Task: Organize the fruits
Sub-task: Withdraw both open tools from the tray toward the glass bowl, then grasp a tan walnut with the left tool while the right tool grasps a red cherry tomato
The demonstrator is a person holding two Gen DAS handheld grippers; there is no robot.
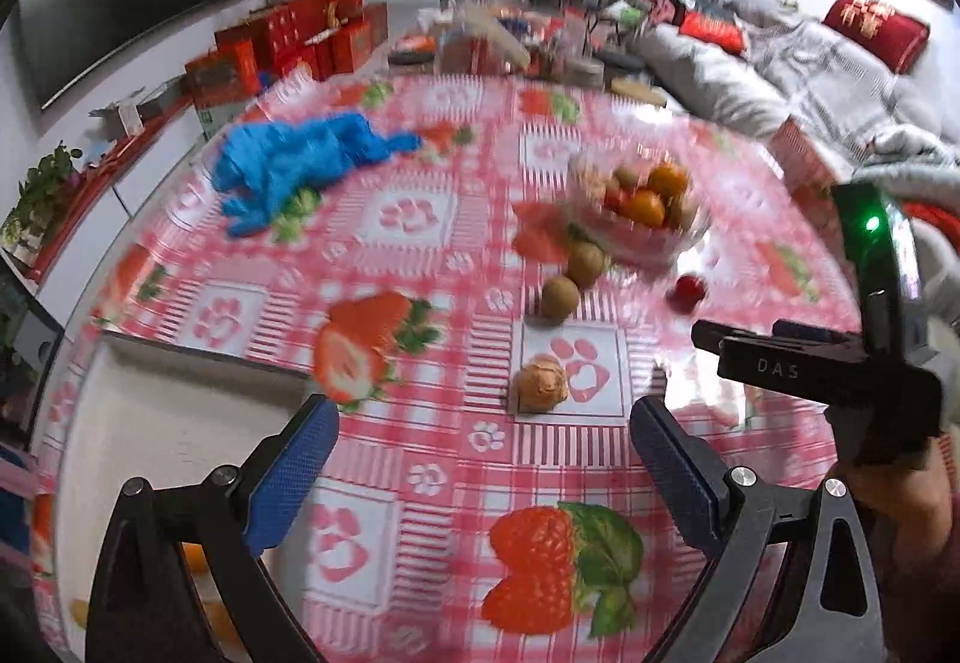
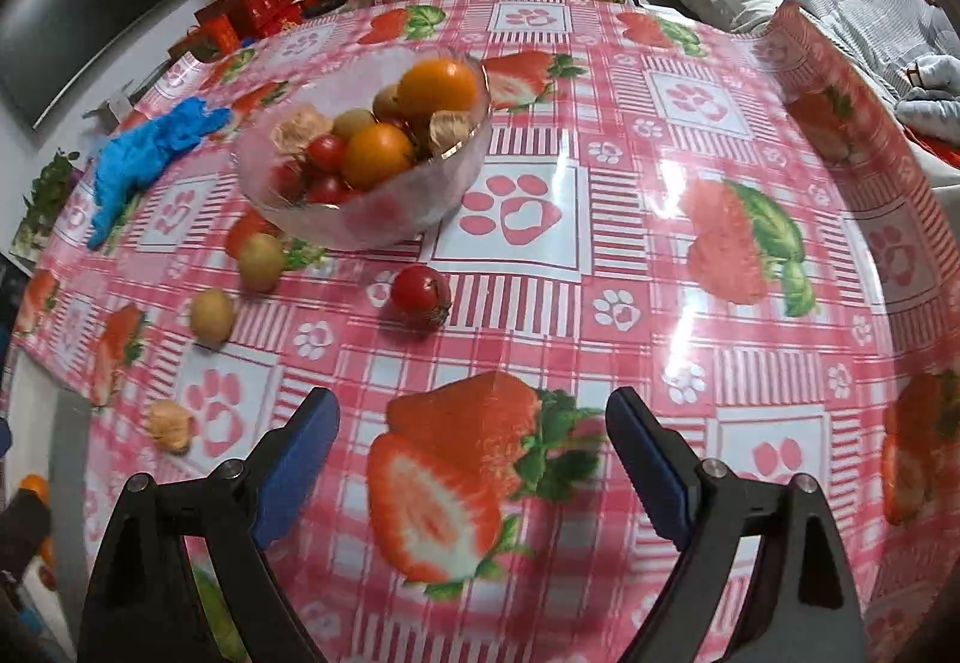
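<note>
Both grippers, left gripper and right gripper, hang with jaws wide and nothing between them over the strawberry-print tablecloth. Ahead, a clear glass bowl holds oranges, small tomatoes and walnuts. Loose beside it lie a red tomato, two brownish-green kiwis and a walnut.

1. The left hand-held gripper points steeply downward, its blue pads spread wide with nothing between them.
2. The right hand-held gripper also tilts down, jaws wide and empty.
3. At 3 o'clock in the left wrist view, a hand grips the right device.
</note>
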